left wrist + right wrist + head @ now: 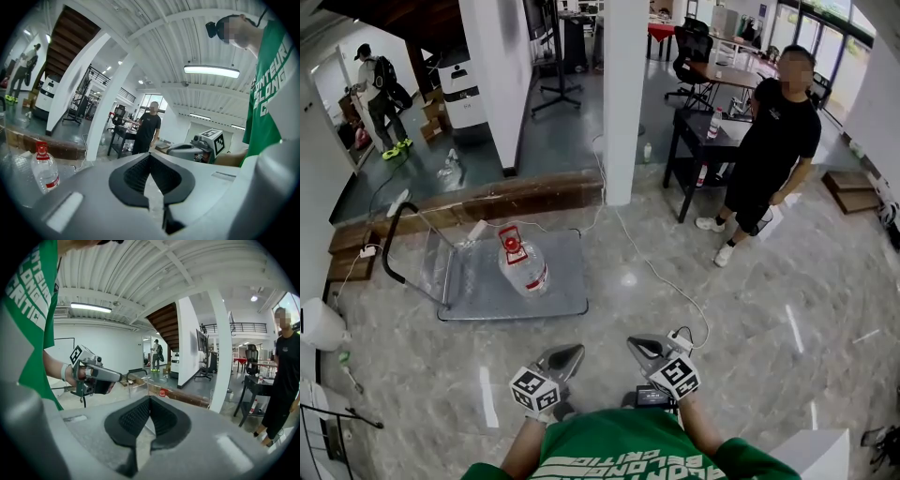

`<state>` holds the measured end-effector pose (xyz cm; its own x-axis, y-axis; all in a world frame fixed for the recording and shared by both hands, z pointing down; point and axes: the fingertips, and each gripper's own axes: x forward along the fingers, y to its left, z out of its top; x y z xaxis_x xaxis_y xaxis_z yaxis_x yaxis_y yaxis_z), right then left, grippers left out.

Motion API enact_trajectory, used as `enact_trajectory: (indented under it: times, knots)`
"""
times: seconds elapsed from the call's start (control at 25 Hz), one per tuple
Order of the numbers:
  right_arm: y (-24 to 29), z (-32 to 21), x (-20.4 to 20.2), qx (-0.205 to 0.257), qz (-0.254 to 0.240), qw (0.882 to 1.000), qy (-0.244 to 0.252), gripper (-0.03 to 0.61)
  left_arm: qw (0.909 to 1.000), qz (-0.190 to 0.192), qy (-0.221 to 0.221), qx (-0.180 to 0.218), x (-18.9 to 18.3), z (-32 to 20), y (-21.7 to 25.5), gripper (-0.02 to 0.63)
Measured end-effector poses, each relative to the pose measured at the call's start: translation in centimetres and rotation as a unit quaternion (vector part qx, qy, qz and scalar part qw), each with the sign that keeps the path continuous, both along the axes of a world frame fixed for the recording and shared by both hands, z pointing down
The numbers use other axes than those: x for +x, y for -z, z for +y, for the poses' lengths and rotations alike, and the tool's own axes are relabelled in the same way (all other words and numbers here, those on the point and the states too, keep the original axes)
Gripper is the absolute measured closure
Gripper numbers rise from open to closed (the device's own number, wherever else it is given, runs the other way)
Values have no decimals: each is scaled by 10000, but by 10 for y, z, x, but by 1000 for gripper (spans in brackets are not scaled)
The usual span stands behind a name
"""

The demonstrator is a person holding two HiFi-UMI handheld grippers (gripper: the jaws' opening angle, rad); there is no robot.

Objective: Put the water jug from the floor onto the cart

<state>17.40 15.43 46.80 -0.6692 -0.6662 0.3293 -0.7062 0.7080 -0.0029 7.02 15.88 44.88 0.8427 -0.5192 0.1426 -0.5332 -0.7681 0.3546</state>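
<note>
The clear water jug (522, 265) with a red cap and red label stands upright on the grey flat cart (558, 295), near the middle of its deck. The cart's black handle (392, 246) rises at its left end. Both grippers hang close to my body, well short of the cart. My left gripper (577, 351) is shut and empty, as is my right gripper (634, 343). From the left gripper view the jug (45, 170) shows at the left past the shut jaws (150, 158). The right gripper view has shut jaws (149, 401) and the jug's red cap (162, 393) far off.
A person in black (772, 141) stands at the right beside a black table (698, 142). A white pillar (625, 94) and a low wooden step (487, 200) lie behind the cart. A white cable (661, 277) runs across the floor to a power strip (680, 337).
</note>
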Motion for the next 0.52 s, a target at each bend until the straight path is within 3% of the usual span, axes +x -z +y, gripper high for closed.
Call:
enact_trajectory:
  times: [0.52]
  knots:
    - [-13,2,-1,-97,78,9999,34,586,10000,38,74,-20,-8,1,-4,598]
